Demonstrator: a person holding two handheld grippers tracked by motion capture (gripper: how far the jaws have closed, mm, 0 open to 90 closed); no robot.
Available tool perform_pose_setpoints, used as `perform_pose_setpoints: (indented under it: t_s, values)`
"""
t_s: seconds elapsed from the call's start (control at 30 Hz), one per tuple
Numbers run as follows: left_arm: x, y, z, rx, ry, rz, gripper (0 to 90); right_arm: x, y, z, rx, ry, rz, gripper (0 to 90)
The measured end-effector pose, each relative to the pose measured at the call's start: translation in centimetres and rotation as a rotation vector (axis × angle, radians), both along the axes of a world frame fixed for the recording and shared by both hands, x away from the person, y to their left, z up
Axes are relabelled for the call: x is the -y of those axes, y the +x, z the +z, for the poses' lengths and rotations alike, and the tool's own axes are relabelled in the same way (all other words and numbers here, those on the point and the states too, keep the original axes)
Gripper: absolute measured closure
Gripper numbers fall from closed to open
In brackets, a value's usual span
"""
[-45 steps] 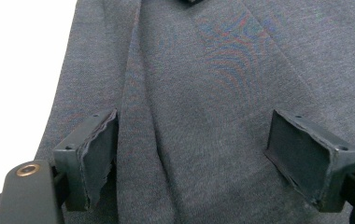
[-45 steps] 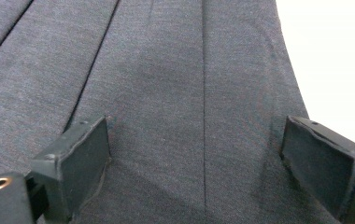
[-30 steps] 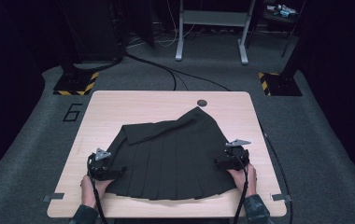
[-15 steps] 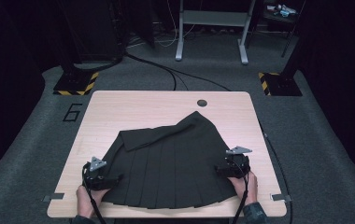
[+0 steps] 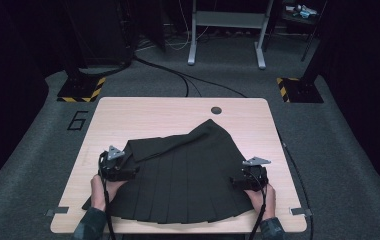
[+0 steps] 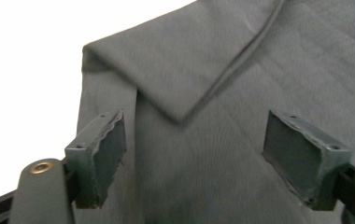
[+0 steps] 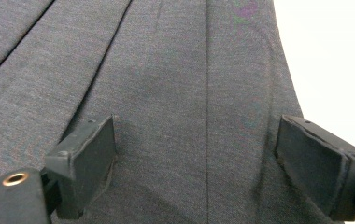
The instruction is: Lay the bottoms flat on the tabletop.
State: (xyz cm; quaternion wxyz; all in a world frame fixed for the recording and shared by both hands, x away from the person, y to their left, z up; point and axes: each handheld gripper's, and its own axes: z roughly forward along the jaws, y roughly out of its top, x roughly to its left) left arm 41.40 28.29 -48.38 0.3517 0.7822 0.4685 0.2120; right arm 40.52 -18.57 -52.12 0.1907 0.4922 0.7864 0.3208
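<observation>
**Both grippers over one black pleated skirt**

I see my two hands come in from the near edge of the table (image 5: pixel 143 112), one at each side of the skirt (image 5: pixel 188 175). The left hand (image 5: pixel 98 192) holds the left gripper (image 5: pixel 128 172) over the skirt's left edge, beside a folded-over flap of cloth (image 6: pixel 180 79). Its jaws have just been closing a little, but they stand apart, and the pads (image 6: pixel 103 149) press on nothing; the cloth lies flat under them. The right hand (image 5: pixel 260 196) holds the right gripper (image 5: pixel 238 181) low at the skirt's right edge. Its jaws are also released, with the pleats (image 7: pixel 175 107) lying loose between the pads (image 7: pixel 89 163).

I count one skirt, spread flat on the near half of the table, two grippers and two hands. There is no container on the table.
</observation>
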Motion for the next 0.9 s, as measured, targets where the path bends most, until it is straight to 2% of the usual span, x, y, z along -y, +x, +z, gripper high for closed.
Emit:
perform_pose_setpoints:
  t_s: [0.03, 0.1, 0.13, 0.17, 0.23, 0.43, 0.6, 0.8, 0.9]
  values:
    - [0.3, 0.5, 0.0, 0.003, 0.009, -0.005, 23.7, 0.0, 0.0, 0.0, 0.001, -0.001, 0.000, 12.0]
    - [0.7, 1.4, 0.0, -0.017, 0.042, -0.031, 25.8, 0.0, 0.0, 0.0, 0.000, 0.001, 0.001, 12.1]
    - [0.9, 1.8, -0.1, -0.012, 0.056, -0.041, 27.7, 0.0, 0.0, 0.0, 0.001, 0.000, 0.000, 12.3]
    - [1.1, 2.2, -0.2, -0.037, 0.072, -0.056, 29.4, 0.0, -0.1, 0.1, -0.012, 0.003, 0.000, 12.4]
    - [1.3, 2.9, -0.7, -0.053, 0.078, -0.085, 31.3, 0.1, 0.0, 0.0, 0.004, 0.001, -0.001, 12.7]
    - [1.9, 4.0, -1.7, -0.084, 0.113, -0.069, 42.6, 0.1, -0.1, 0.0, 0.006, 0.003, -0.003, 13.1]
    - [2.0, 4.3, -2.2, -0.088, 0.129, -0.059, 54.4, 0.1, -0.1, 0.0, 0.006, 0.004, -0.003, 13.3]
    - [2.1, 4.2, -2.0, -0.053, 0.140, -0.032, 72.7, 0.2, -0.1, 0.0, 0.007, 0.005, -0.003, 13.5]
    - [2.3, 4.1, -1.7, -0.035, 0.148, -0.041, 78.6, 0.2, -0.1, 0.0, 0.009, 0.005, -0.001, 13.6]
